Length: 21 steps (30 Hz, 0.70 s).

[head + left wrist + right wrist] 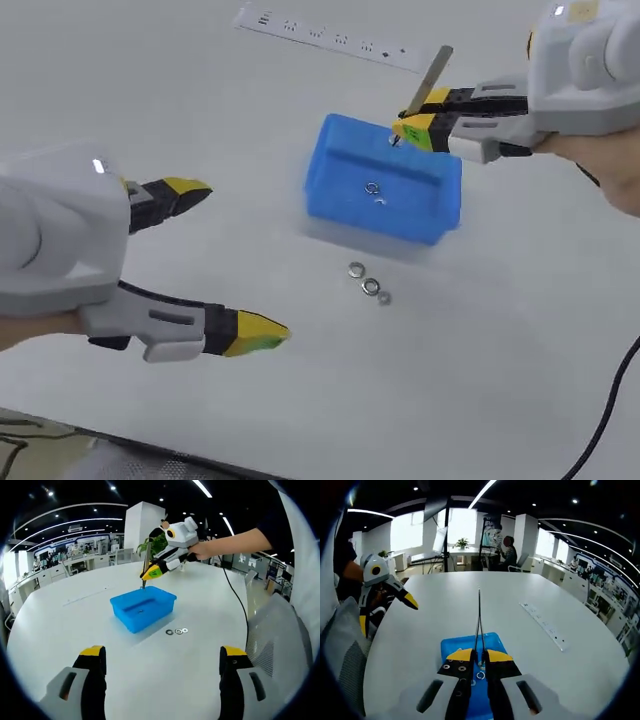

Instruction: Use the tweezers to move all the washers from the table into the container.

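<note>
A couple of washers [372, 188] lie in the container [400, 225], three loose washers [371, 286] wait on the tabletop [480, 340]; right gripper [403, 124] pinches the tweezers [435, 70], left gripper [245, 262] spread, empty

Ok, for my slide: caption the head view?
Right tongs hold tweezers over the blue container; three washers lie on the table.

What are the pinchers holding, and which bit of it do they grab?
The right gripper is shut on the tweezers, low down near their tips, above the blue container. The left gripper is open, holding nothing.
</note>
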Available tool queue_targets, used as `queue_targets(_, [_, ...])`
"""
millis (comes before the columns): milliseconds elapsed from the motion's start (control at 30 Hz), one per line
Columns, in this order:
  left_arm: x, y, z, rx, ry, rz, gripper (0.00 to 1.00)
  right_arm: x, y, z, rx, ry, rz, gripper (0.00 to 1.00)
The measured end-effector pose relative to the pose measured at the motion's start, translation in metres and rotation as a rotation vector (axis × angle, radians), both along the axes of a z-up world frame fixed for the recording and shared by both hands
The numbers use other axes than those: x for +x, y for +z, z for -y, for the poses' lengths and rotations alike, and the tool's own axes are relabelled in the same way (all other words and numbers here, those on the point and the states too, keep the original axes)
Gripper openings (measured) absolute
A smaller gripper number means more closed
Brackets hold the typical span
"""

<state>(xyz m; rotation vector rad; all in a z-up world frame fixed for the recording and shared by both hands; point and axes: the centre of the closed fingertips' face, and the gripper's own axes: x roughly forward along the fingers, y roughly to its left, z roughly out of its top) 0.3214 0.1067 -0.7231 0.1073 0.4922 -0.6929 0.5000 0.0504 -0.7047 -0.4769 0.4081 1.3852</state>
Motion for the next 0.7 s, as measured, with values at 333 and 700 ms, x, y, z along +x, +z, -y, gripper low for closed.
queue_targets(333, [0.000,-0.011,-0.009,-0.002,0.028,-0.033,0.99,-0.008,-0.050,-0.008,-0.059,0.017,-0.039,0.09])
queue_targets(700, [-0.002,-0.014,0.000,-0.002,0.007,-0.053,0.99,-0.005,-0.056,-0.006,-0.068,-0.020,-0.044,0.10])
